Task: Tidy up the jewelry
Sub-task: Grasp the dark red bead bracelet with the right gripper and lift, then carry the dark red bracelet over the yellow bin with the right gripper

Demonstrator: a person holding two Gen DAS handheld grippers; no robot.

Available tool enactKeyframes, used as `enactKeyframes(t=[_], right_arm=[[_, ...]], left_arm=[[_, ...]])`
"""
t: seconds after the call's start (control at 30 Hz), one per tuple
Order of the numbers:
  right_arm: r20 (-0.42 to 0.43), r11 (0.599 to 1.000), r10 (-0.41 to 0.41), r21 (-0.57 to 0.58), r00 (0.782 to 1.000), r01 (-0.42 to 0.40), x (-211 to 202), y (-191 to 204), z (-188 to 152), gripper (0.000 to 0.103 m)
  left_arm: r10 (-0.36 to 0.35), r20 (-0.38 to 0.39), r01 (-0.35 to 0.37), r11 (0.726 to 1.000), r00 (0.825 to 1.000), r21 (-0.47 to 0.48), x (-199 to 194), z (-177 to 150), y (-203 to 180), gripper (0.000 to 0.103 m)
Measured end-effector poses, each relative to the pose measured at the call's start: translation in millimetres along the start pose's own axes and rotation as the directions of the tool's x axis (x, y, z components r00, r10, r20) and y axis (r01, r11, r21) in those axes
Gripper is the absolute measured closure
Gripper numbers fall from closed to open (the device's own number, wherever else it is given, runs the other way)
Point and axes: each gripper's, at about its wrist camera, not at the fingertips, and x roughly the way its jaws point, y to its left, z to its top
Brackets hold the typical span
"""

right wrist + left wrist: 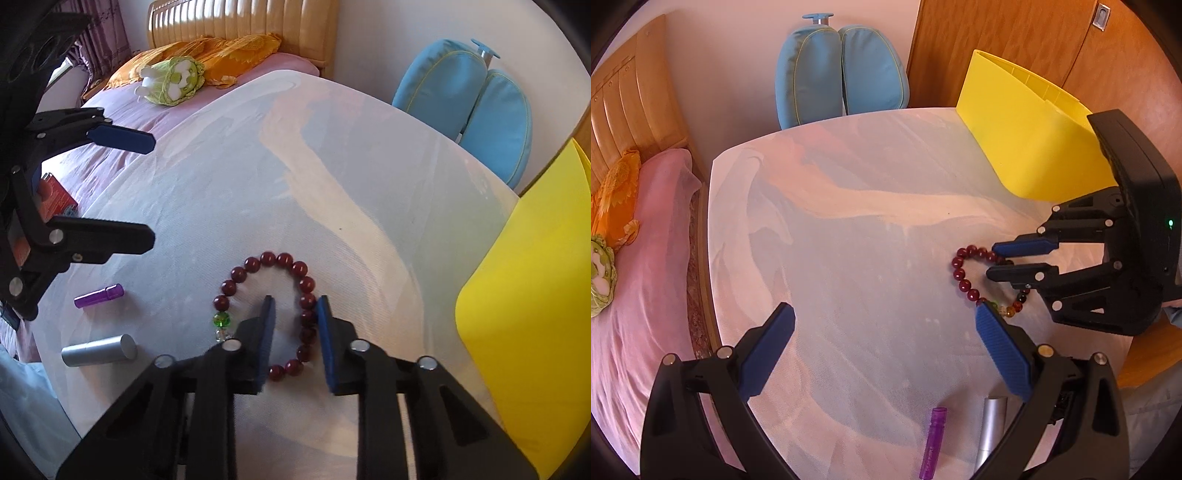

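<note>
Right gripper (pixel 293 301) clamped on bracelet (pixel 258 260); left gripper (pixel 882 314) apart | yellow bin (pixel 535 295) beside; tubes (pixel 98 295) near

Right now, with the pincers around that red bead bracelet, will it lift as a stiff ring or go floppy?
Probably floppy: the bracelet lies as a bent, uneven loop of separate beads on the cloth, so it should droop and hang. The right gripper pinches only one side, so the rest may swing. The round, glossy beads could slip between the pads.
</note>
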Motion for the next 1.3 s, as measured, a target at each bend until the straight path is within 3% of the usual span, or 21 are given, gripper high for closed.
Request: enactKeyframes(t=[0.13, 0.53, 1.0, 1.3], right_arm=[[-0.007, 0.999, 0.030, -0.038, 1.000, -0.030, -2.3, 11.3, 1.1, 0.092], [0.138, 0.999, 0.034, 0.017, 0.990, -0.037, -79.2, -13.7, -16.9, 0.092], [0.225, 0.991, -0.054, 0.128, 0.973, 0.025, -154.7, -47.1, -78.4, 0.092], [0.315, 0.977, -0.129, 0.201, 0.940, 0.067, -206.6, -82.3, -88.0, 0.092]], left_arm=[[0.007, 0.000, -0.007, 1.000, 1.000, -0.009, -2.8, -0.9, 1.2, 0.007], [0.012, 0.024, -0.012, 1.000, 1.000, -0.004, -20.2, 10.7, -21.4, 0.007], [-0.111, 0.050, 0.099, 0.977, 0.993, 0.191, -28.3, 59.6, -118.1, 0.007], [-0.162, 0.103, 0.126, 0.949, 0.981, 0.287, -40.9, 112.4, -163.8, 0.007]])
